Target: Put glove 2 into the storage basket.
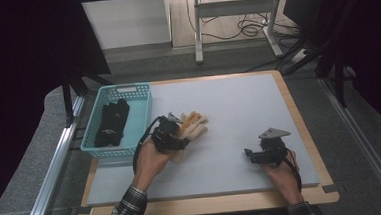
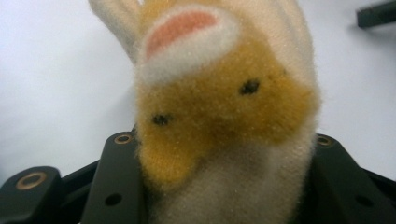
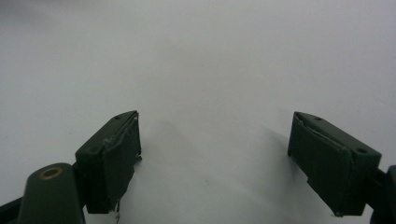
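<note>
At the far left of the desk (image 1: 238, 99) stands a light blue basket (image 1: 140, 121), with a black bundle of fabric (image 1: 112, 123) lying inside it. Just right of the basket's near corner, the left claw (image 1: 176, 133) is clamped on a cream and orange plush toy (image 1: 192, 127); the toy sticks out to the right beyond the claw. In the left gripper view the plush toy (image 2: 224, 116) sits squeezed between the two black jaws, its fuzzy orange face with two small dark eyes and a pink patch close to the camera. Well apart, on the near right of the desk, the right claw (image 1: 251, 155) points left. In the right gripper view its jaws stand wide over the bare white desk (image 3: 210, 70), gripping nothing.
</note>
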{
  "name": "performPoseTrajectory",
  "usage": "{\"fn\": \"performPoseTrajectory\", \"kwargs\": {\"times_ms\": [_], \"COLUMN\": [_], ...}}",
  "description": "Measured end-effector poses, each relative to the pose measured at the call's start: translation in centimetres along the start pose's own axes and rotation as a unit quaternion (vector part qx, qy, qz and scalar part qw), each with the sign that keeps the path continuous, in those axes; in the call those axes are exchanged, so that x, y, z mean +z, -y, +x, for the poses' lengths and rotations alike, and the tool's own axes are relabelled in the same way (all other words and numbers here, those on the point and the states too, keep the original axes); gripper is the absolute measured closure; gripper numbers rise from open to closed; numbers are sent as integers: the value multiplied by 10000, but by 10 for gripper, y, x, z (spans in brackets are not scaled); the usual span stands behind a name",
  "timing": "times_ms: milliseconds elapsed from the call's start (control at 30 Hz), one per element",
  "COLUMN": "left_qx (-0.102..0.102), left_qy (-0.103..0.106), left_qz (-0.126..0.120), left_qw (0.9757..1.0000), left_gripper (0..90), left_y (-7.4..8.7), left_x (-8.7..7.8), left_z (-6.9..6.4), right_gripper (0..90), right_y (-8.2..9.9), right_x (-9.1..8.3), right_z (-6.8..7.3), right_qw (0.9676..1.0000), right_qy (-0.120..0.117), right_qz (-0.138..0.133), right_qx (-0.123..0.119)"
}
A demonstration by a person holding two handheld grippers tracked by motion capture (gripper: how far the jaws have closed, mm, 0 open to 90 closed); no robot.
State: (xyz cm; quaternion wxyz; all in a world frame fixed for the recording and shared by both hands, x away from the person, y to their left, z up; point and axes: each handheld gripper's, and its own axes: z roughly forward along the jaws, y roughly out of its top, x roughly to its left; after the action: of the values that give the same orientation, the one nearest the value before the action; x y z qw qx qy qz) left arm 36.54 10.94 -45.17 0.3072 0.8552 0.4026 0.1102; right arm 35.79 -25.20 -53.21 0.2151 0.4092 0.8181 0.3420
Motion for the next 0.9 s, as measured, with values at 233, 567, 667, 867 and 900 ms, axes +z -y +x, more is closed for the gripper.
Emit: {"fn": "performPoseTrajectory", "kwargs": {"times_ms": [233, 567, 667, 867, 900], "left_qx": [-270, -876, -1047, -1386, -1441], "left_qy": [-488, -866, -941, -1146, -1191], "left_qz": [-81, -197, -211, -106, -97], "left_qw": [9984, 9922, 9898, 9836, 9823], "left_gripper": [516, 515, 515, 511, 510], "left_y": [-1, 10, 16, 26, 28], "left_x": [-33, -65, -70, -73, -72], "left_z": [34, 83, 96, 124, 129], "right_gripper": [170, 170, 170, 169, 170], "right_y": [0, 0, 0, 0, 0], "right_x": [0, 0, 0, 0, 0], "right_z": [0, 1, 0, 0, 0], "right_qw": [10000, 10000, 10000, 10000, 10000], "right_qy": [2, 11, 5, 3, 5], "right_qz": [-2, -5, -3, -4, 0], "right_qx": [12, 3, 4, 8, 5]}}
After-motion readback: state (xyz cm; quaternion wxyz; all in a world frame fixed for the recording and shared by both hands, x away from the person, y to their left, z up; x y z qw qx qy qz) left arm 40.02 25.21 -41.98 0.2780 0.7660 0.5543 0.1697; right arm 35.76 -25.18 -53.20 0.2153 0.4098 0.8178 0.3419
